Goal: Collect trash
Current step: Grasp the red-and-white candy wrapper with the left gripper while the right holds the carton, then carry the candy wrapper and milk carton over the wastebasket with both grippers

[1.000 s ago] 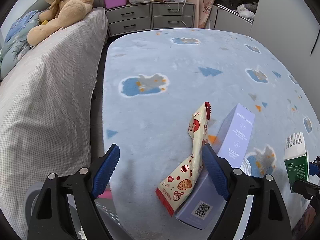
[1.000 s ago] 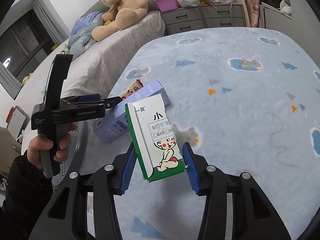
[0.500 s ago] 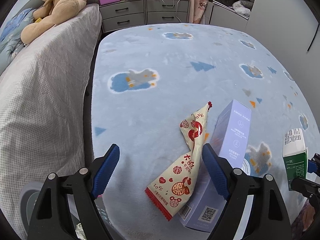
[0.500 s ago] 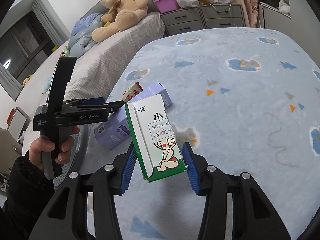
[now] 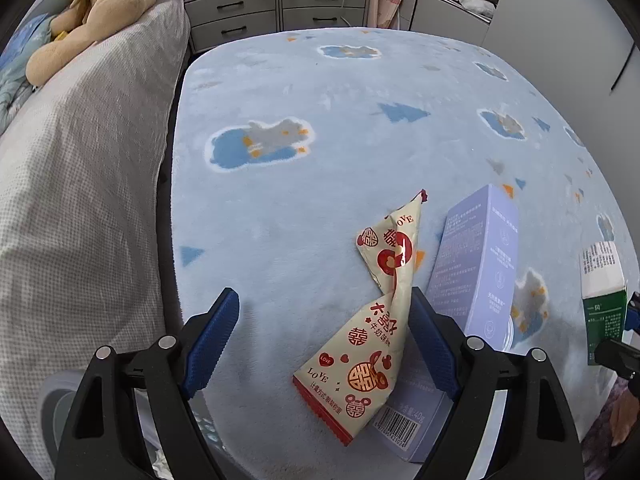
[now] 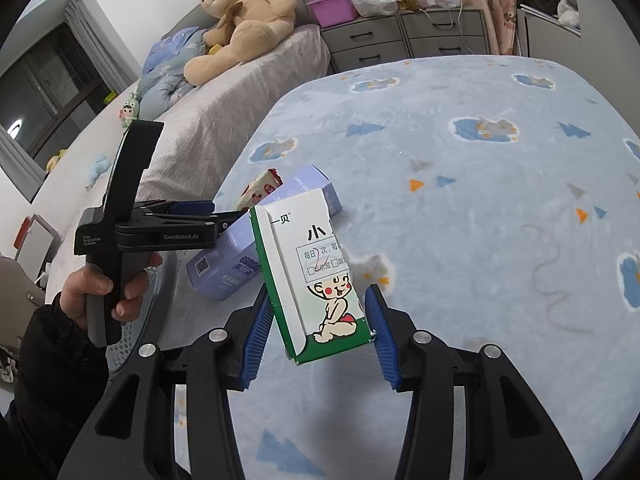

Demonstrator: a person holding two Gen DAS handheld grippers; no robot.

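A cream snack wrapper (image 5: 376,312) with red symbols lies on the light blue rug (image 5: 320,92), its lower end leaning on a lavender box (image 5: 480,264). My left gripper (image 5: 320,340) hangs open above the wrapper, its right pad beside the wrapper's middle. In the right wrist view my right gripper (image 6: 316,320) is shut on a green and white carton (image 6: 316,276) with a cartoon baby, held tilted above the rug. That carton (image 5: 604,292) also shows at the right edge of the left wrist view. The wrapper (image 6: 260,188) and the lavender box (image 6: 240,260) lie behind the carton.
A bed with a grey checked cover (image 5: 80,184) runs along the rug's left side, a teddy bear (image 6: 244,16) on it. Grey drawers (image 5: 280,12) stand at the far end. A round mesh bin rim (image 6: 156,320) sits near the person's hand (image 6: 108,292).
The left gripper has tipped further down over the wrapper, which now sits higher and nearer the middle of its view. The right gripper and its carton have not moved.
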